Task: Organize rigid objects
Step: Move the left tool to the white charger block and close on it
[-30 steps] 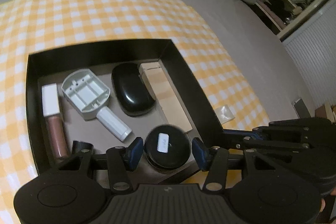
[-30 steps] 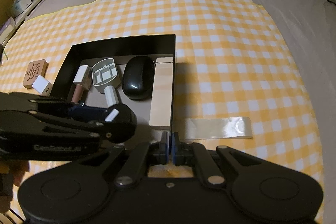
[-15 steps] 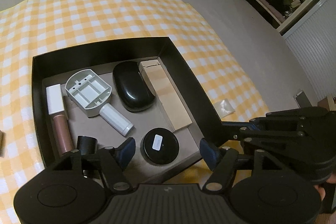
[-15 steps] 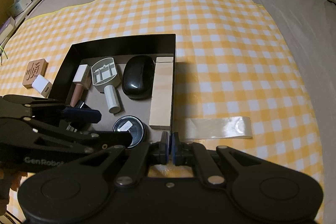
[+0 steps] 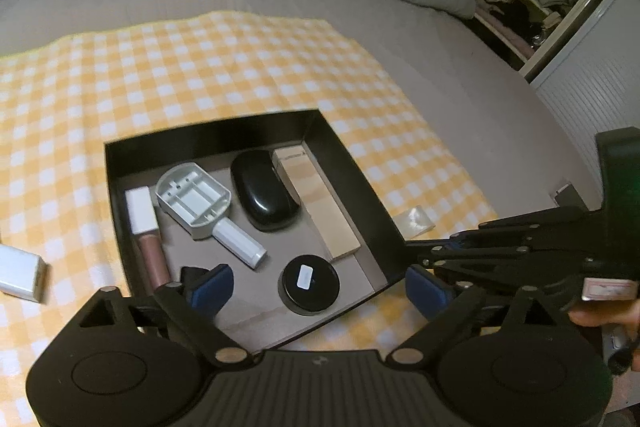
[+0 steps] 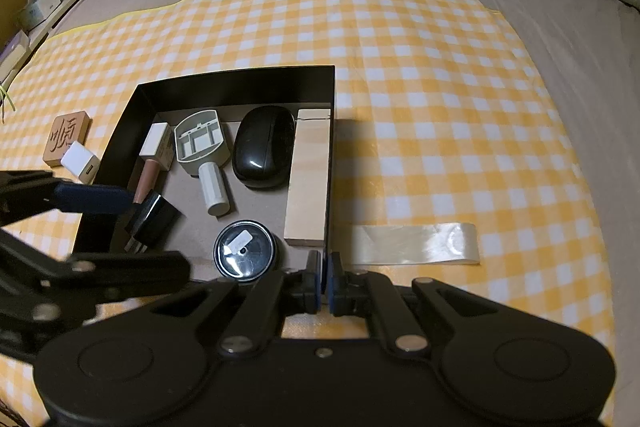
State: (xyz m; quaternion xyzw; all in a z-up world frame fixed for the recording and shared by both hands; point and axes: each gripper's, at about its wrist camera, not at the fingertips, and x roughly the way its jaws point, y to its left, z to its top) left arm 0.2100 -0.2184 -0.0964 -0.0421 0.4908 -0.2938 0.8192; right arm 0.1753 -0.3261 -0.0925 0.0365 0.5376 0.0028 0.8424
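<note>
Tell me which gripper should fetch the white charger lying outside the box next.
Left. The left gripper is open and empty, and the white charger lies on its side of the box. The right gripper is shut.

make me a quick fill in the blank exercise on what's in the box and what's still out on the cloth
1. The round black jar sits inside the black ____.
2. The black mouse lies between the grey scoop-shaped part and the ____ block.
3. The white charger rests outside the box on the ____ cloth.
4. The left gripper stands ____ above the jar.

Missing words: box; wooden; checkered; open
</note>
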